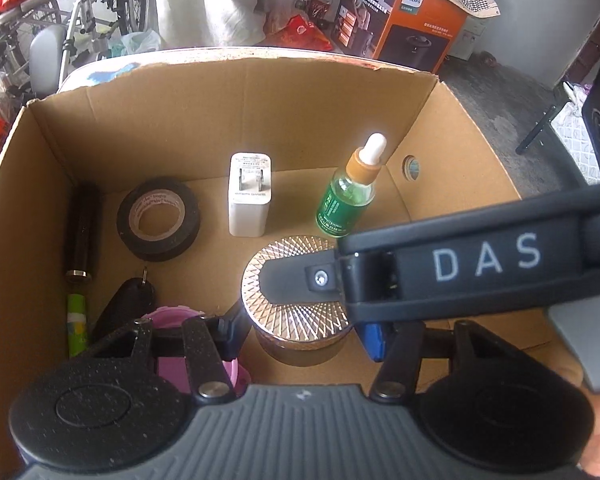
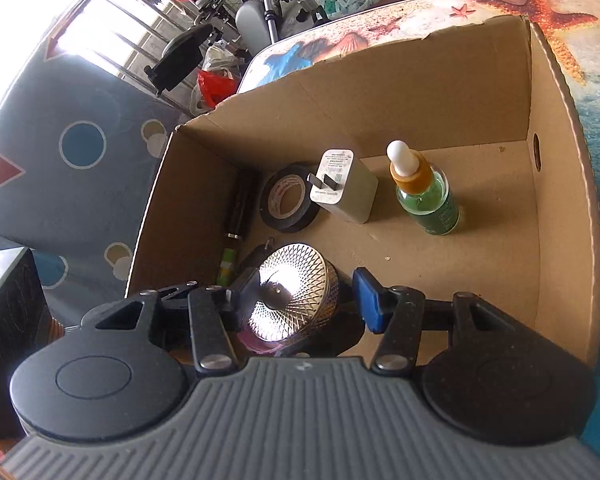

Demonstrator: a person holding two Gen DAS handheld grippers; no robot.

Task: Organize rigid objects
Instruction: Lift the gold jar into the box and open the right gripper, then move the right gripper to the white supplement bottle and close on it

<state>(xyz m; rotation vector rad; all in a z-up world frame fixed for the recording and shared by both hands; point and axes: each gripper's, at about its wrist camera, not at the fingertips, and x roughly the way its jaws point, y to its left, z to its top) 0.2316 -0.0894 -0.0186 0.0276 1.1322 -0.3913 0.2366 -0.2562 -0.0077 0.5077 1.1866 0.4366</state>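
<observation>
The round jar with the patterned metallic lid (image 2: 292,296) sits low in the cardboard box (image 2: 420,92), at its near side, and lies directly between the fingers of the right gripper (image 2: 296,304): the blue-padded finger (image 2: 368,300) stands just beside the jar's right flank, the other finger at its left edge. Whether both pads actually touch the jar I cannot tell (a slim gap seems to show on the blue side), so the fingers read as spread about the jar rather than clearly pinching it. The jar stands upright, lid facing up, its axis vertical, so the fingers bracket it across its width. From the left wrist view, the left gripper (image 1: 300,328) also hovers over the same jar (image 1: 296,280) with fingers spread wide, while the right tool's arm crosses above the lid from the right; the right hand looks the one engaged. Both grippers point steeply down into the box. Beyond the jar, well apart from it, stand a green dropper bottle (image 2: 428,196), a white charger (image 2: 346,190), a black tape roll (image 2: 288,200) and a black cylinder (image 2: 240,204) along the left wall. The box rests on a table (image 2: 560,20) with a seashell print.
</observation>
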